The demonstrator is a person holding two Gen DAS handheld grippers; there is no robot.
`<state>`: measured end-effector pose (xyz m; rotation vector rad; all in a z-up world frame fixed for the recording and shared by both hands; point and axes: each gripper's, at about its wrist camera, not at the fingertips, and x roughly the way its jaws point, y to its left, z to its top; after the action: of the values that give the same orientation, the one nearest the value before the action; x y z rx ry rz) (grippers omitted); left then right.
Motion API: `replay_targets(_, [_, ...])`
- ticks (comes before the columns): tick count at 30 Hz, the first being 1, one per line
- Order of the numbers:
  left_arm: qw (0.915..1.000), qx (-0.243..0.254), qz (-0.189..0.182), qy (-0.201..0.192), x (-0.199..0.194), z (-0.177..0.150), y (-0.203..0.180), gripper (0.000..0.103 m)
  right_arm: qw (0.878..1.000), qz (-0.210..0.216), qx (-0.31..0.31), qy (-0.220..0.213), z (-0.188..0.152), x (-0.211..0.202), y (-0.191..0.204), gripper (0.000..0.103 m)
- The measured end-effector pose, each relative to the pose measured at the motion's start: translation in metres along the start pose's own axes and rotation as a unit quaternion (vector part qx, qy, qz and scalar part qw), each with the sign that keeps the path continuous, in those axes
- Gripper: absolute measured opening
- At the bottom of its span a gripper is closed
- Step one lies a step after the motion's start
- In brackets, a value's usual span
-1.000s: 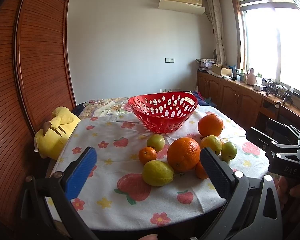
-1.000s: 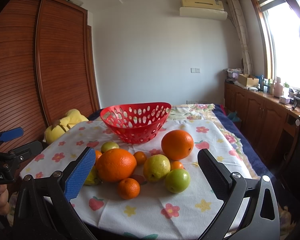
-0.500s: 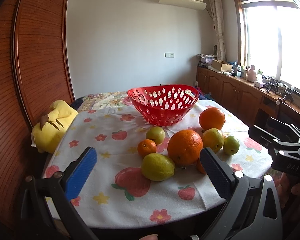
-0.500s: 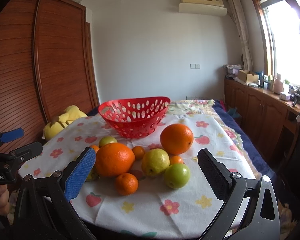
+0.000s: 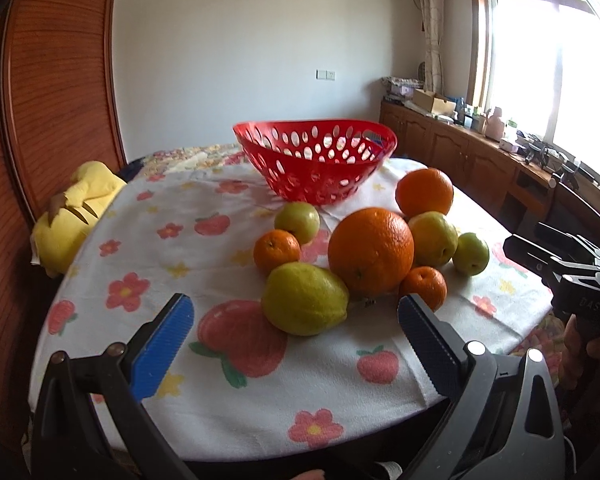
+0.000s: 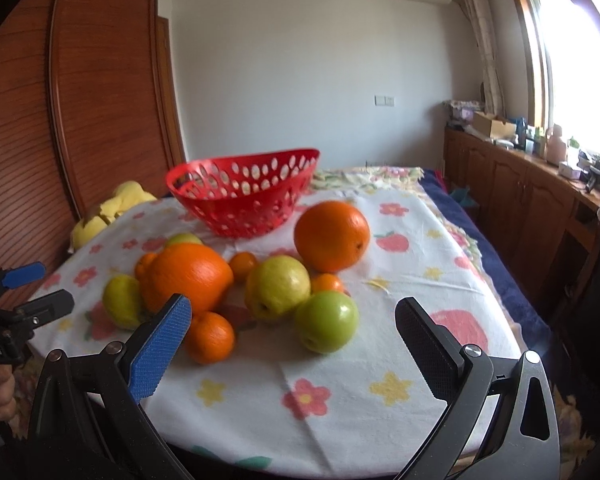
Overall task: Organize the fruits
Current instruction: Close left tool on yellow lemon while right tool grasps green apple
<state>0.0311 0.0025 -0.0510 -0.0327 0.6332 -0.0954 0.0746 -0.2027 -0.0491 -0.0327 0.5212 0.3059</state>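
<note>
Both grippers are hovering low at the near edge of the table (image 5: 204, 412), jaws spread wide and holding nothing: left gripper (image 5: 294, 344) facing the yellow-green pear (image 5: 304, 298), right gripper (image 6: 293, 344) facing the green apple (image 6: 326, 322). Fruits are sitting clustered on the flowered cloth, large orange (image 5: 371, 251) in the middle, just in front of the red basket (image 5: 316, 160).

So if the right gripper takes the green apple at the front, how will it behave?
The green apple looks round and glossy, so it may slip between the jaws unless gripped at its widest part. It lies on a soft tablecloth, touching the yellow-green fruit, so a push would probably roll it. It appears firm, not fragile.
</note>
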Motion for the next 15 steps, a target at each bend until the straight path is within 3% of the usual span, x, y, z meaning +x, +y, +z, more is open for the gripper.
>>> replay_targets(15, [0.9988,-0.002,-0.03,0.039,0.026,-0.002,0.004,0.101,0.998,-0.005,-0.011,0.057,-0.01,0.042,-0.027,0.101])
